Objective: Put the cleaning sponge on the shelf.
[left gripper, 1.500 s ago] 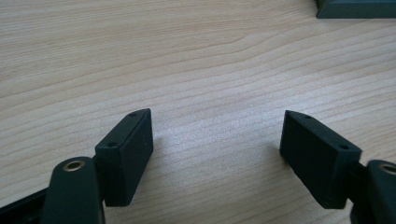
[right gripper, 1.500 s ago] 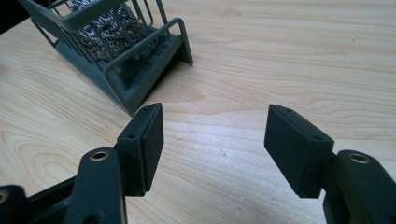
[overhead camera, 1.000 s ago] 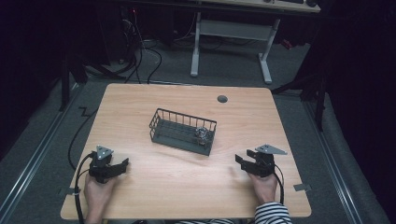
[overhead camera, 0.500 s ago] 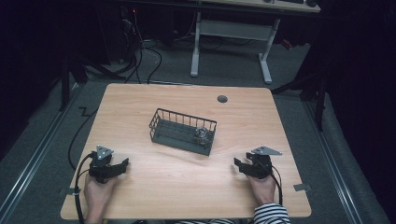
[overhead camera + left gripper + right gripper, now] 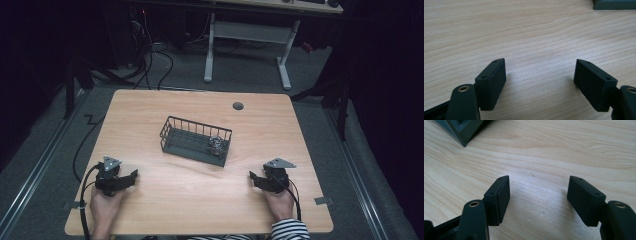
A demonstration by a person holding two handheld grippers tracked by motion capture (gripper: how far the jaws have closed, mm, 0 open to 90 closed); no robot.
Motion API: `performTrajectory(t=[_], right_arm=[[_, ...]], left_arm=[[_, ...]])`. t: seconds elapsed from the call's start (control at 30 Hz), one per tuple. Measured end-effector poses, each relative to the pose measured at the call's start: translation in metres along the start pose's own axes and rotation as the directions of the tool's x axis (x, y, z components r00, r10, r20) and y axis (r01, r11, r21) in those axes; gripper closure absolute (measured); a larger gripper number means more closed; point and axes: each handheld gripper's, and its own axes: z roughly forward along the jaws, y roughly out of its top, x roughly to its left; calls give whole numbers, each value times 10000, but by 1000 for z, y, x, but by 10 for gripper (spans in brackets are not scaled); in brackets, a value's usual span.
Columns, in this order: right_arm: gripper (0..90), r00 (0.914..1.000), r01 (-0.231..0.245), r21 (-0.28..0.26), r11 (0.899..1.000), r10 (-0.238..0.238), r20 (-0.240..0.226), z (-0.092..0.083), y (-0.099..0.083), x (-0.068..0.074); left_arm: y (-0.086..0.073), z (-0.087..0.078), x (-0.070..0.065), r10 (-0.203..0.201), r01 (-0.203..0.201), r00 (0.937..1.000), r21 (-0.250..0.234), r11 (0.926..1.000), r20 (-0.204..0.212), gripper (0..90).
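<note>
A dark wire basket stands in the middle of the wooden table, with a small shiny metal object at its right end. My left gripper rests near the front left, jaws open over bare wood. At the front right lies my right gripper, open with nothing between its pads; its jaws have just been opening. Both point inward toward the basket, whose corner shows in the left gripper view and in the right gripper view.
A round cable hole sits near the table's far edge. Beyond the table stand a white desk frame and floor cables. A cable trails off the left edge.
The right hand has slid slightly left and toward the near edge. The left hand and the basket have not moved.
</note>
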Motion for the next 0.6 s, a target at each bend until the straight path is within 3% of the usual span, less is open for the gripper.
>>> performTrajectory(t=[0.03,0.6], right_arm=[[346,9998,163,9,9999,-163,116,0,0,2],[324,9999,123,38,9999,-124,103,0,0,1]], left_arm=[[0,0,0,0,0,10000,2,10000,-1,261],[0,0,-1,54,-54,10000,65,10000,50,229]])
